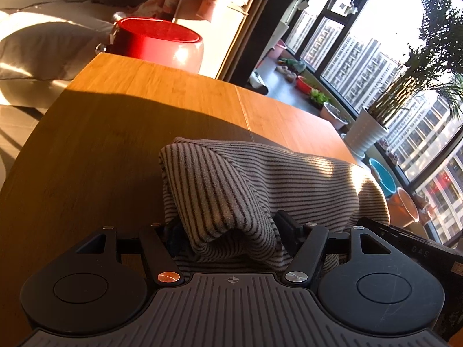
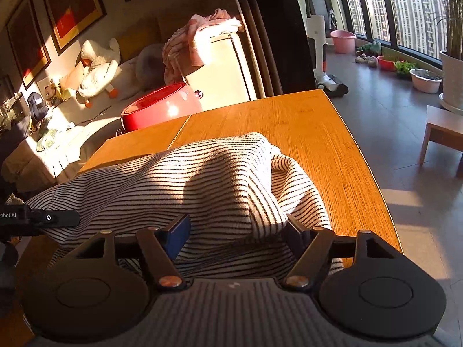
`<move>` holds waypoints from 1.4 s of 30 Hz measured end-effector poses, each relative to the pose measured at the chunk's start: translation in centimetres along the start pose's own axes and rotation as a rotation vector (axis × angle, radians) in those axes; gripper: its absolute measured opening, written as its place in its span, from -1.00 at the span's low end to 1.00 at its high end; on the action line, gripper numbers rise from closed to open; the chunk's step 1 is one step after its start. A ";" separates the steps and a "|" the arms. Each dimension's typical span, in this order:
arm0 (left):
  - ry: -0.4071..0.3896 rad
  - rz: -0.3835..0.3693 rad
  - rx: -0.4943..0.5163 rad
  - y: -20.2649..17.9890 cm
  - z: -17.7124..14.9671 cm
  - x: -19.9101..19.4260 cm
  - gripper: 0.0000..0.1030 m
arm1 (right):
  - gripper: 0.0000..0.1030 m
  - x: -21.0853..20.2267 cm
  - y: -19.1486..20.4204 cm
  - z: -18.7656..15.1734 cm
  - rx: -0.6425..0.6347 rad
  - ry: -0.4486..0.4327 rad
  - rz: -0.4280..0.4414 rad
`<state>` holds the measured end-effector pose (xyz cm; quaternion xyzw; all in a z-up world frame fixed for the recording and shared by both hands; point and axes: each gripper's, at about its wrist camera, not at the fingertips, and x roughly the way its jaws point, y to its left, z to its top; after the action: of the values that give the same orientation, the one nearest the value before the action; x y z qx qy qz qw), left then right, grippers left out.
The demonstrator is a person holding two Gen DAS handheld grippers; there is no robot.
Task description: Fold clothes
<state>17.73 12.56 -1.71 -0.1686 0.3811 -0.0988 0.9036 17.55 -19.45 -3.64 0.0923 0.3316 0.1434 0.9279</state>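
Left gripper (image 1: 228,231) and right gripper (image 2: 235,232), both angled downward, each with jaws set partly apart; the fingers (image 2: 178,235) flank a bunched fold, though pad contact cannot be judged.

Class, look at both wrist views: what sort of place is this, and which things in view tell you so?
Most likely a living room in a high-rise flat: a sofa with a plush goose, framed pictures on the wall, and tall windows looking onto tower blocks. A striped garment lies on a wooden table.

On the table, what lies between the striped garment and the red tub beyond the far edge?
Nothing: bare wooden table separates the striped garment from the red tub, clearest in the right wrist view.
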 end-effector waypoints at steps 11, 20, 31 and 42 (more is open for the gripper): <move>-0.089 -0.042 0.186 -4.7 -0.4 -8.3 -0.29 | -0.59 -9.6 1.6 2.4 -0.070 -0.200 0.125; 0.055 -0.010 0.180 -3.3 -5.2 -6.6 -0.23 | -0.54 -10.7 -0.6 -3.9 -0.051 -0.080 0.102; -0.044 0.058 0.153 -2.3 -4.8 -10.2 0.10 | 0.14 -8.9 -1.8 -3.6 -0.136 -0.094 -0.068; 0.109 -0.167 0.155 -5.6 -6.3 -6.3 0.52 | -0.14 -6.6 0.6 -0.6 -0.172 -0.131 0.039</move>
<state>8.55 7.88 0.42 -0.1238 0.4054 -0.2117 0.8806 12.13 -21.04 -0.09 0.0279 0.2547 0.1831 0.9491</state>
